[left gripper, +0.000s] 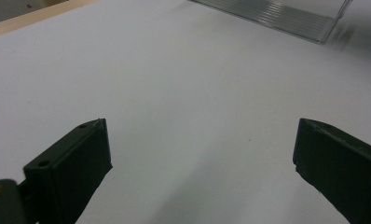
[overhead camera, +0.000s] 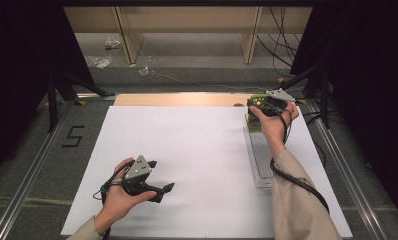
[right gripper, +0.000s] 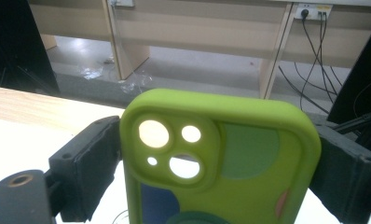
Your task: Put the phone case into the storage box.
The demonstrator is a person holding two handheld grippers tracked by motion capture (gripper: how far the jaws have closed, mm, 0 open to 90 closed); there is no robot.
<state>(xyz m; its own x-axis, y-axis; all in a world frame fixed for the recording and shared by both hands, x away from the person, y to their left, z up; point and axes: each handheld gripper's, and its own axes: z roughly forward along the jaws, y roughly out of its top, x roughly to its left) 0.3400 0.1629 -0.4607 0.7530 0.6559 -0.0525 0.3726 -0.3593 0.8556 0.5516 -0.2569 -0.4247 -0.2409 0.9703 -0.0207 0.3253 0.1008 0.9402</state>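
Over at the far right of the tabletop (overhead camera: pixel 187 150), the right tongs (overhead camera: pixel 261 102) are gripping a lime-green phone case (right gripper: pixel 221 158) by its two long edges, one black jaw pressed on each side. From the right gripper view you get the back of the case facing the camera, standing upright, with the camera cutouts near its top left and some darker green, blue and pinkish patches on it. It's being held up just above the far end of a clear plastic tray (overhead camera: pixel 261 155) that lies lengthwise along the right side of the white sheet. Can't tell whether the case's bottom edge touches the tray or hangs free of it.

Near left, the left tongs (overhead camera: pixel 163 192) are spread wide with nothing between them, just bare white sheet under the jaws. They sit low over the tabletop, pointing toward the right, well apart from the tray. A corner of that ribbed tray (left gripper: pixel 286 18) peeks in at the top of the left gripper view.

Past the far edge there's floor, pale wooden furniture legs and loose cables.
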